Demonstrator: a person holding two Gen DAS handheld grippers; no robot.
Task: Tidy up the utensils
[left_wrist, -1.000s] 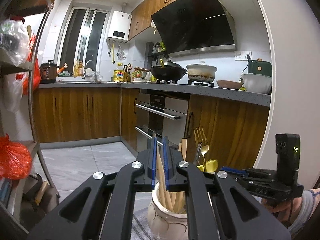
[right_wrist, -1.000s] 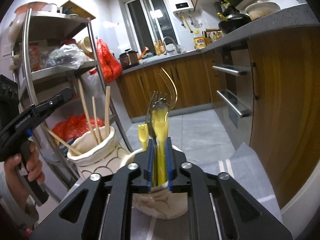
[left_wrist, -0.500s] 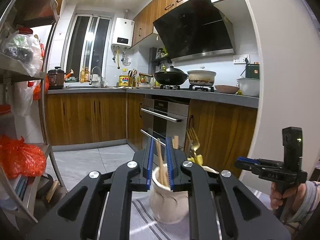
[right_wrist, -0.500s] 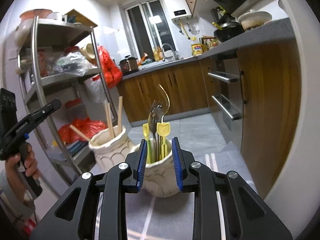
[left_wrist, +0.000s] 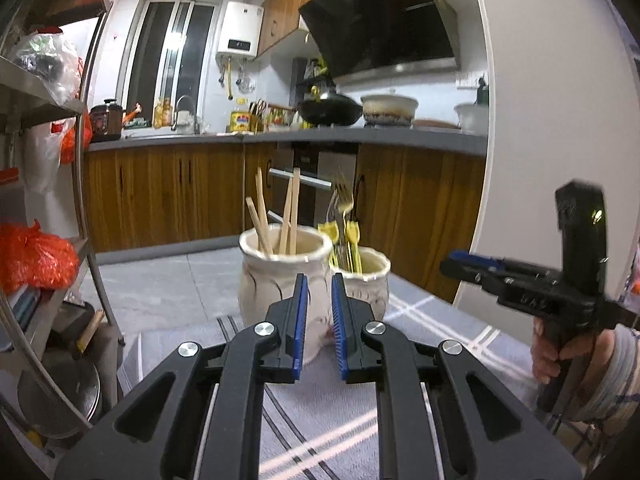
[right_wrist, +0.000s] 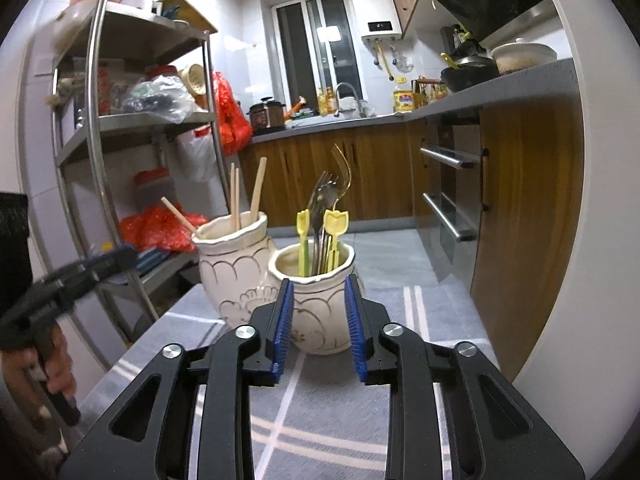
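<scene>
Two cream ceramic jars stand side by side, touching or nearly so, on a grey striped cloth (right_wrist: 400, 400). The chopstick jar (left_wrist: 280, 276) holds four or so wooden chopsticks (left_wrist: 290, 216), upright to slightly tilted. The cutlery jar (right_wrist: 316, 304) holds metal forks (right_wrist: 324, 200), at least one gold-toned, and yellow tulip-topped picks (right_wrist: 335, 222).

Left gripper (left_wrist: 319, 320): jaws parted by a narrow gap, nothing between the blue pads; it sits near the chopstick jar, low in front of it, not touching. Right gripper (right_wrist: 318, 324): jaws spread wider, empty, framing the cutlery jar from the near side without visible contact. In the left view the right tool hangs off to the right, well apart from the jars.

No loose utensil shows on the cloth in either view.

Judgement: sorting looks complete or nearly so, with chopsticks in one jar and forks and picks in the other. Step in hand reads as the pull-back after a drop. Next move, if any: check for stragglers outside the frames; otherwise lift both tools clear without knocking the jar rims or the tall fork handles.
</scene>
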